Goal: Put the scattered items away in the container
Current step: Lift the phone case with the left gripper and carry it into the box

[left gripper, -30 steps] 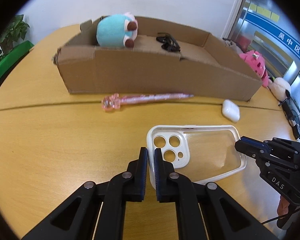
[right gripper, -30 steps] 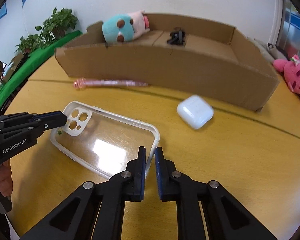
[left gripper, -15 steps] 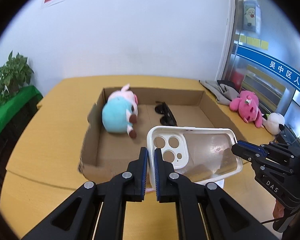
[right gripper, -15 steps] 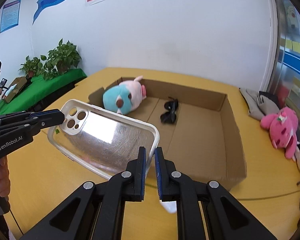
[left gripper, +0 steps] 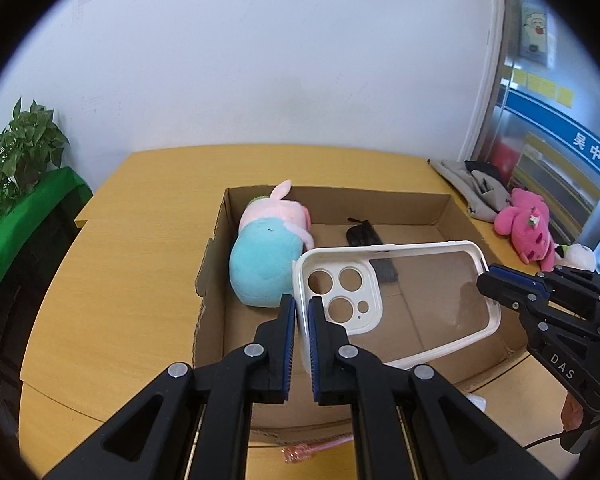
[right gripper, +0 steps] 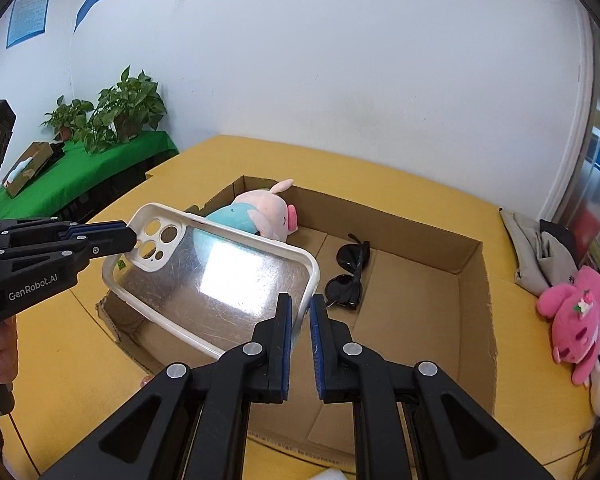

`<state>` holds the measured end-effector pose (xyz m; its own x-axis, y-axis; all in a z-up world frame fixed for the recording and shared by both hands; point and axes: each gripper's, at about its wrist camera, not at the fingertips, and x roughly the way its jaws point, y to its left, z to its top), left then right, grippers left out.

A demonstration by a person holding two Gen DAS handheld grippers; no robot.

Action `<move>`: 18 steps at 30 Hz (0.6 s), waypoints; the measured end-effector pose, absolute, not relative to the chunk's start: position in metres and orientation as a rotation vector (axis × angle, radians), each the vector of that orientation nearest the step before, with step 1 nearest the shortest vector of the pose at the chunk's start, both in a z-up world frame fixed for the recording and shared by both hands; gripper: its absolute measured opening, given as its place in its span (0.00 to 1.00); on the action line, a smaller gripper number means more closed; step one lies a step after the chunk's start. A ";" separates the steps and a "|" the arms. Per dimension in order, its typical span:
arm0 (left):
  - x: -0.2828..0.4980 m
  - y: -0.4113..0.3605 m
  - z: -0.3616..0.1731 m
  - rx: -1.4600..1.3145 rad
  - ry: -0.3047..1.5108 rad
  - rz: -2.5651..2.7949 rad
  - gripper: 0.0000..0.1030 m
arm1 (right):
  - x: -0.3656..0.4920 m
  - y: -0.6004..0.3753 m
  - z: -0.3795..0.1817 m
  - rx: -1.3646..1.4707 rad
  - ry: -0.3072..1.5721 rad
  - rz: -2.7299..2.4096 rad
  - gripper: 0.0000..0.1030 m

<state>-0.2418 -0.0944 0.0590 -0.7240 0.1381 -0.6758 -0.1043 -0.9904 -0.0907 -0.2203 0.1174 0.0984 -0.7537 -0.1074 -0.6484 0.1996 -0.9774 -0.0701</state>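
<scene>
While both tongs clench opposite ends of the clear phone case (left gripper: 420, 300), left gripper (left gripper: 303, 344) marked "GenRobot.AI" at its camera-hole end, right gripper (right gripper: 300, 344) marked "DAS", case hanging above the cardboard box (right gripper: 472, 280), plush toy (left gripper: 268, 256) and sunglasses (right gripper: 350, 276) inside beyond the tips.

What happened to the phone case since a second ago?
The phone case went up off the table and now hangs over the cardboard box, held by the left gripper and the right gripper. The plush toy and sunglasses stayed in the box.
</scene>
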 end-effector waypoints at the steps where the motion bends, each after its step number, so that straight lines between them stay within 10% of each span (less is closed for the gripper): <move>1: -0.248 -0.096 0.056 -1.129 -0.065 2.797 0.06 | -0.227 0.117 0.095 1.038 0.198 -2.778 0.10; 18: -0.306 -0.106 -0.032 -1.589 0.011 2.630 0.05 | -0.295 0.113 0.010 1.436 0.049 -2.588 0.10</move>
<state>-0.3065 -0.1056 -0.0319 -0.4635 0.0557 -0.8844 -0.0630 -0.9976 -0.0298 -0.2954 0.1133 0.0097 -0.5166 -0.1420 -0.8444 0.1740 -0.9830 0.0588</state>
